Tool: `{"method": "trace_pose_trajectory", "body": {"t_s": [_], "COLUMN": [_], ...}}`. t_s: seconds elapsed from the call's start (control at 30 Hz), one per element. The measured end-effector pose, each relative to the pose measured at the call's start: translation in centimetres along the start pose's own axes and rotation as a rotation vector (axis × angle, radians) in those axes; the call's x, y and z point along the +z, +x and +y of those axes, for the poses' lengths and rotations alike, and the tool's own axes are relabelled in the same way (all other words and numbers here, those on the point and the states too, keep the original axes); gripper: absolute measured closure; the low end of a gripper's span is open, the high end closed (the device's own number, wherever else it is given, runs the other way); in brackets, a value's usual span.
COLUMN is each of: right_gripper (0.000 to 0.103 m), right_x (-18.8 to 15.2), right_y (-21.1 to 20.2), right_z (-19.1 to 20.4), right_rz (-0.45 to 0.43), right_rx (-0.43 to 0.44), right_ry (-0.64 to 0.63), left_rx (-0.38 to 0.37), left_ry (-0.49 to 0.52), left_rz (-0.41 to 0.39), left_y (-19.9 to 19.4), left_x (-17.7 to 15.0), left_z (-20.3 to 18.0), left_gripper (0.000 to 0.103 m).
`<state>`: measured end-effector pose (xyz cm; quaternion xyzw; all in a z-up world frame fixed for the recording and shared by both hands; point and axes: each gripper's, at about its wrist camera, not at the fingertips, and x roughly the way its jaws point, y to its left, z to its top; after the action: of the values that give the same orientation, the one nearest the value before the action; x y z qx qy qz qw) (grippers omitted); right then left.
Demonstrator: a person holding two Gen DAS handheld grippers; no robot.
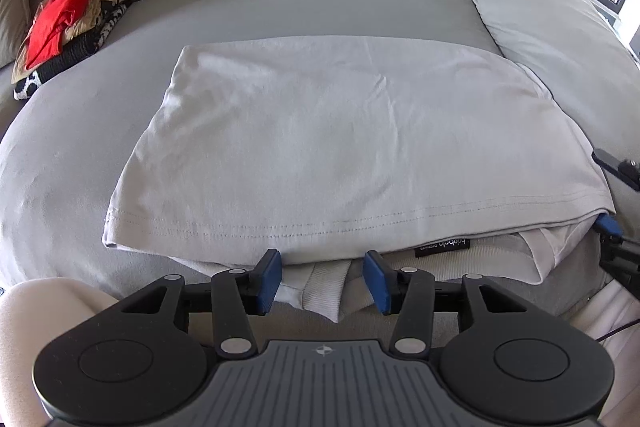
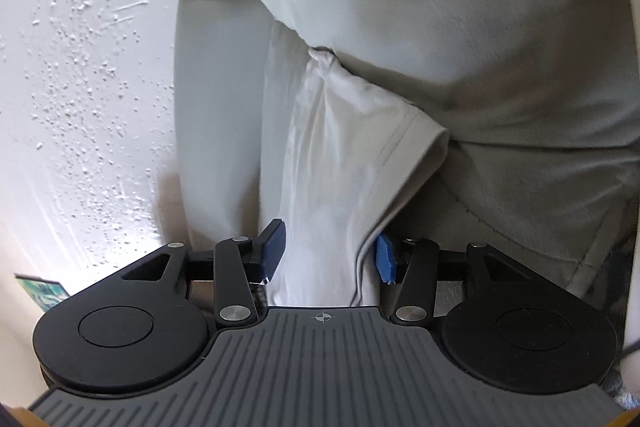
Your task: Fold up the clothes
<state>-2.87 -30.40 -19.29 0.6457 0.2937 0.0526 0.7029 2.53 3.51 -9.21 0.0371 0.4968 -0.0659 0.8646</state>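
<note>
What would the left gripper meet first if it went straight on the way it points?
Probably the shirt: the left gripper hangs open just short of its near edge, by the collar layers. Depth is unclear.

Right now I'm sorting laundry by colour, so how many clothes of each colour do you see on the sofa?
Pale grey: 1, the folded shirt
Red: 1, the red garment on the pile
Black-and-white patterned: 1, the patterned piece under it
Total: 3

so the folded shirt (image 1: 320, 131) lies mid-sofa cushion (image 1: 280, 3) with its hem along the front edge, a pile of clothes (image 1: 68, 27) sits at the back left corner, and a pillow (image 1: 552, 39) is against the right edge.
</note>
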Motion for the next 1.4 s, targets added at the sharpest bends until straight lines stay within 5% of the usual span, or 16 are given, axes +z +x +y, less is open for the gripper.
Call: {"method": "trace_pose_trajectory", "body": {"t_s": [0.33,0.47,0.53,0.8,0.97,1.1,1.23,1.4], "right_gripper": [0.055,0.090,0.097,0.099,0.099,0.099,0.099,0.099], "right_x": [2.1,2.3,2.3,-0.2,-4.5,-10.5,-17.6,-24.7], "right_y": [2.9,3.2,3.2,5.5,8.6,10.8,13.7,18.4], "right_z": [1.2,0.8,0.6,7.4,13.0,17.3,19.9,19.3], "right_rz": [-0.161,-0.165,-0.154,-0.177,-0.205,-0.212,-0.106,0.157], "right_rx": [-0.049,-0.083,-0.084,-0.446,-0.692,-0.667,-0.536,-0.470], "right_ry": [-0.014,-0.011,-0.017,-0.437,-0.822,-1.147,-1.363,-1.506], "left_rx": [-0.002,-0.010,-0.015,-0.002,-0.021,0.034,0.071,0.123], "left_ry": [0.004,0.007,0.008,0.026,-0.065,-0.172,-0.312,-0.443], "left_rz": [0.002,-0.002,-0.004,-0.054,-0.141,-0.193,-0.217,-0.222], "left_y": [0.1,0.1,0.1,-1.9,-5.7,-7.9,-9.0,-9.5], "left_x": [0.0,-0.1,-0.2,0.0,0.3,-0.4,-1.6,-2.4], "left_z": [0.1,0.1,0.2,0.9,4.3,8.3,12.8,17.0], "left_gripper": [0.054,0.053,0.053,0.053,0.051,0.050,0.050,0.051]}}
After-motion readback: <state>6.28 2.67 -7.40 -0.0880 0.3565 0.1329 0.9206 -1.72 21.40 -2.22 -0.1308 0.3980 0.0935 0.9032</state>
